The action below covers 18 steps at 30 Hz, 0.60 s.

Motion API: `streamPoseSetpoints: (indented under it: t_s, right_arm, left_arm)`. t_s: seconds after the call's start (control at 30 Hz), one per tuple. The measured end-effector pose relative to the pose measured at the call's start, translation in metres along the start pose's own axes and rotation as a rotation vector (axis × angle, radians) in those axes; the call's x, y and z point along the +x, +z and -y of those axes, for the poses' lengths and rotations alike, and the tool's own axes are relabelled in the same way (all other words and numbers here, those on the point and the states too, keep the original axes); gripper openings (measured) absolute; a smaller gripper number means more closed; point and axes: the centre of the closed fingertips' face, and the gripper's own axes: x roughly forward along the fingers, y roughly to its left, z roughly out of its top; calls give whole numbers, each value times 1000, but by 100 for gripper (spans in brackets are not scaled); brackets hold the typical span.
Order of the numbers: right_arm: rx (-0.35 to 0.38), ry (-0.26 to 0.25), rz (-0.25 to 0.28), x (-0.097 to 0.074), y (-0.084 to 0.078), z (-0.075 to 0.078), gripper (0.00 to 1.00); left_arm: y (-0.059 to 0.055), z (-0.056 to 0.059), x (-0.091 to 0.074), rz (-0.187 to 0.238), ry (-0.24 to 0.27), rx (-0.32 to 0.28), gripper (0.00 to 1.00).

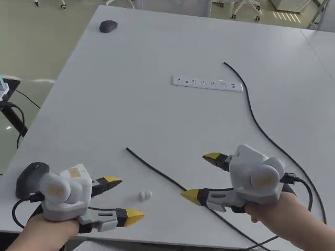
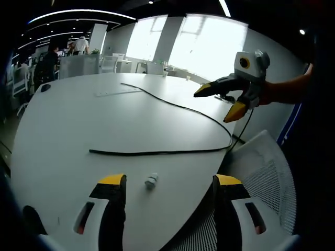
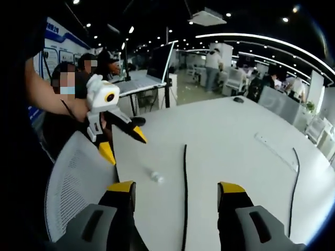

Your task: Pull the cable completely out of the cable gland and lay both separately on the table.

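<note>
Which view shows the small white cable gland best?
The left gripper view: the cable gland lies closest, centred, its shape clearest. The head view shows it small, apart from the cable; the right gripper view, a blurry speck.

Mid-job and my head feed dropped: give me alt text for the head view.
A small white cable gland lies on the white table, apart from a black cable running diagonally beside it. The left hand-held gripper and right hand-held gripper hover open on either side, holding nothing. A power strip lies farther back.
</note>
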Motion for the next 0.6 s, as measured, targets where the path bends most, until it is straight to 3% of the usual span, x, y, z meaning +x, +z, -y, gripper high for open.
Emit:
streamPoseSetpoints:
  t_s: [0.2,0.6]
  right_arm:
    - [65,-27,13,-19,-19,-2,68]
    - [137,-111,16,-39,-55,-6,73]
  left_arm:
    - [4,-7,-11,17,28,3,72]
    - [4,6,-26,4,17,28,80]
